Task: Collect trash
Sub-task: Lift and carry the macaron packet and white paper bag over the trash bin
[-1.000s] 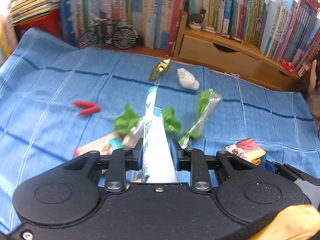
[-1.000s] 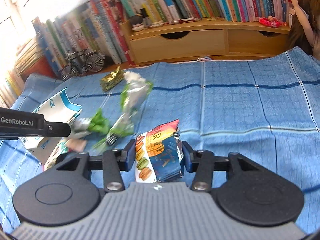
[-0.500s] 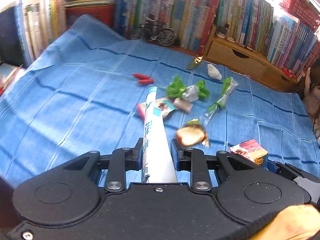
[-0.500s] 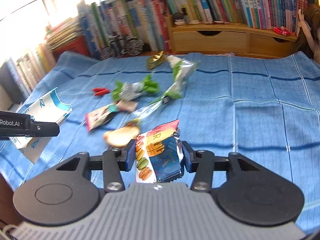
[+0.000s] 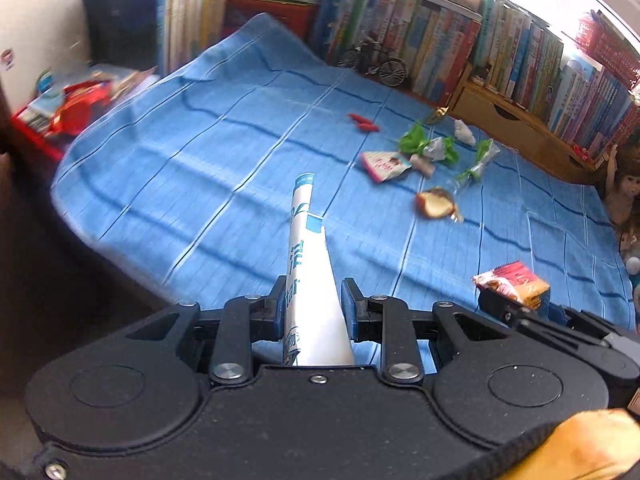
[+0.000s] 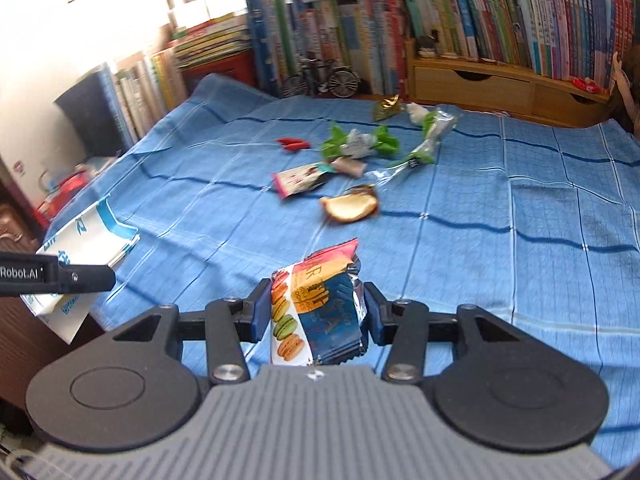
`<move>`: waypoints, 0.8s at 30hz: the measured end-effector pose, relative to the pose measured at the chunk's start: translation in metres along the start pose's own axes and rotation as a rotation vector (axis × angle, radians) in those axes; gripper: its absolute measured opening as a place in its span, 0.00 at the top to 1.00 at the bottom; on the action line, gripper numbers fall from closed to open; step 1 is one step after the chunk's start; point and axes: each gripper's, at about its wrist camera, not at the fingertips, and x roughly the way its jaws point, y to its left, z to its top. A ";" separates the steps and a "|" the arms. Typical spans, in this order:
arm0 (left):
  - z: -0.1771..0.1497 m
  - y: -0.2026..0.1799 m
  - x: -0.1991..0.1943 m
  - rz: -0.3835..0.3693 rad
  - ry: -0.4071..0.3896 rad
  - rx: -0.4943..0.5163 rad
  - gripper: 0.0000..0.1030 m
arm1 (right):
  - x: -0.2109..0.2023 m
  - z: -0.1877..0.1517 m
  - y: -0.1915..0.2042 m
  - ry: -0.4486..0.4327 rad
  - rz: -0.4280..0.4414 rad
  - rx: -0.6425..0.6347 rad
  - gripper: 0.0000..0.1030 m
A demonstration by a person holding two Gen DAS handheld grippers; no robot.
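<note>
My left gripper (image 5: 314,306) is shut on a white and blue paper package (image 5: 308,264) that sticks out forward over the blue cloth (image 5: 208,168). My right gripper (image 6: 316,306) is shut on a macaron snack wrapper (image 6: 316,308); the same wrapper (image 5: 512,284) shows at the right of the left wrist view. Both hang above the near left part of the cloth. Farther out lie a piece of bread (image 6: 350,206), a pink wrapper (image 6: 300,178), green wrappers (image 6: 360,142), a clear green bag (image 6: 428,136), red bits (image 6: 294,144), a gold wrapper (image 6: 386,106) and a white wad (image 6: 414,112).
Rows of books (image 6: 440,20) and a wooden drawer shelf (image 6: 508,84) line the far side, with a small model bicycle (image 6: 320,78). A red bin holding trash (image 5: 64,112) sits off the cloth's left edge. A doll (image 5: 620,192) stands at the right.
Both grippers have pulled back and up from the trash pile toward the cloth's near left edge, each keeping its hold. The red bin has come into the left wrist view.
</note>
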 end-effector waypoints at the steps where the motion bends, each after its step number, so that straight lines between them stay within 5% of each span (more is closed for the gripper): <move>1: -0.006 0.006 -0.006 0.000 0.002 0.002 0.75 | -0.006 -0.004 0.006 -0.003 0.002 -0.004 0.49; 13: -0.069 0.064 -0.051 -0.003 0.022 0.040 0.75 | -0.047 -0.059 0.077 0.004 0.028 -0.062 0.49; 24: -0.102 0.094 -0.047 0.001 0.091 0.032 0.75 | -0.048 -0.089 0.118 0.070 0.061 -0.131 0.49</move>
